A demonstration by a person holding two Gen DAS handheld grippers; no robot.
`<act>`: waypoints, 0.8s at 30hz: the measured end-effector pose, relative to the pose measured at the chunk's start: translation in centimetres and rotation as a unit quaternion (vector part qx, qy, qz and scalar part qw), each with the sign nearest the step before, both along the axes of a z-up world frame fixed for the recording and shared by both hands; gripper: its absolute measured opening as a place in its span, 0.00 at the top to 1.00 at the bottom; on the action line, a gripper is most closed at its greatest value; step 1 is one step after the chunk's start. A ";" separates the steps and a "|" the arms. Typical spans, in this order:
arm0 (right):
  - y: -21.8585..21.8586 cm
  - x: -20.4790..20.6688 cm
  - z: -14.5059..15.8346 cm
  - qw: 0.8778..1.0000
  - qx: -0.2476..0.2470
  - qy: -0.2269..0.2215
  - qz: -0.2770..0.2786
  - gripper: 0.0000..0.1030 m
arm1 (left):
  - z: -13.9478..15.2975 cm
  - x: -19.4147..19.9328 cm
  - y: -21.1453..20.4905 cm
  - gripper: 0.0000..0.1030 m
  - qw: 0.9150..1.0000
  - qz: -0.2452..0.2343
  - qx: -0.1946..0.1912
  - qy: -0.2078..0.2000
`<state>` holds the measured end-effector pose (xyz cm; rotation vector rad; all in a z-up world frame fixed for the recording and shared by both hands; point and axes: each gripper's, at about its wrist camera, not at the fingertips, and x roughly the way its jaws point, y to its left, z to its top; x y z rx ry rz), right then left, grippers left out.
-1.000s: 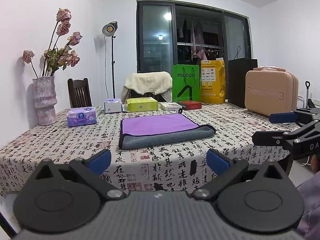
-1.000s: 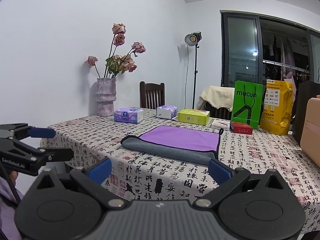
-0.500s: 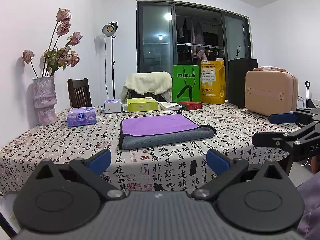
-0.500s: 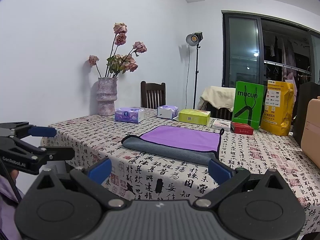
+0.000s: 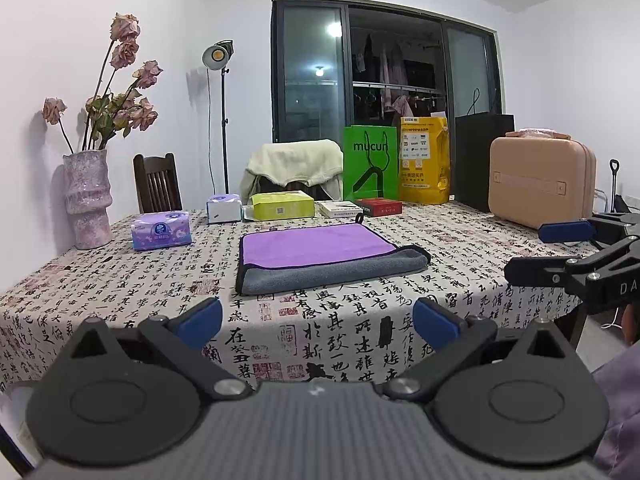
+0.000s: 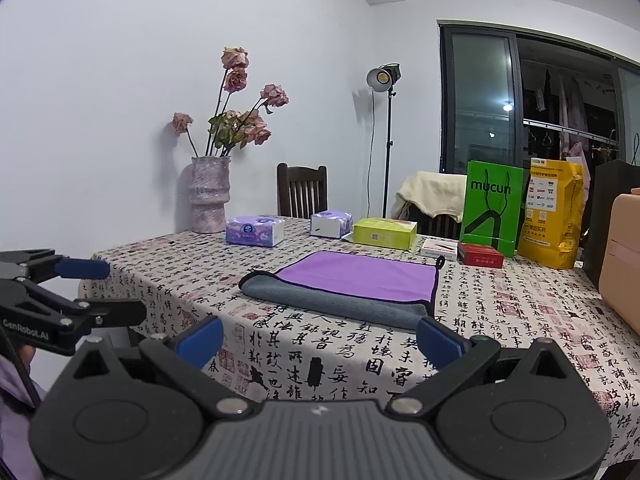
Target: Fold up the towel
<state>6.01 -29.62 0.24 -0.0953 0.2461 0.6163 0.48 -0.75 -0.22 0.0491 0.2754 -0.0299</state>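
White walls and a dark glazed door frame the table (image 5: 120, 280), which is spread with a calligraphy-printed cloth. At far left of the left wrist view stands a mottled pink ceramic vase of dried roses (image 5: 87, 199); beside it, toward the centre, lies a lilac tissue pack (image 5: 161, 235). At frame centre rests the purple-and-grey microfibre towel (image 5: 320, 254), folded once, purple face up, with the rounded grey fold toward me. My left gripper (image 5: 316, 320) fills the lower frame, blue pads spread wide and holding nothing, well short of the towel. At right edge my right gripper (image 5: 536, 252) appears side-on, likewise wide and empty; its own view shows the towel (image 6: 348, 284) centred beyond its fingers (image 6: 440, 342).

Judged risks: pinching only the upper purple layer would peel the fold apart; catching the tablecloth with the towel would drag it and disturb the peach hard-shell case (image 5: 540, 184) and the boxes behind; uneven grips would skew the next fold.
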 end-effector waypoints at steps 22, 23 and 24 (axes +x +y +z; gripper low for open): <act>0.6 2.0 -1.2 1.000 -0.028 0.006 -0.008 0.00 | -2.3 2.2 0.3 0.00 1.000 -0.008 0.027 0.012; 0.7 2.3 -1.4 0.999 -0.031 0.009 -0.009 0.00 | -2.4 2.5 0.3 0.00 1.000 -0.008 0.028 0.013; 0.7 2.6 -1.5 0.999 -0.032 0.012 -0.011 0.00 | -2.5 2.8 0.4 0.00 0.999 -0.007 0.029 0.013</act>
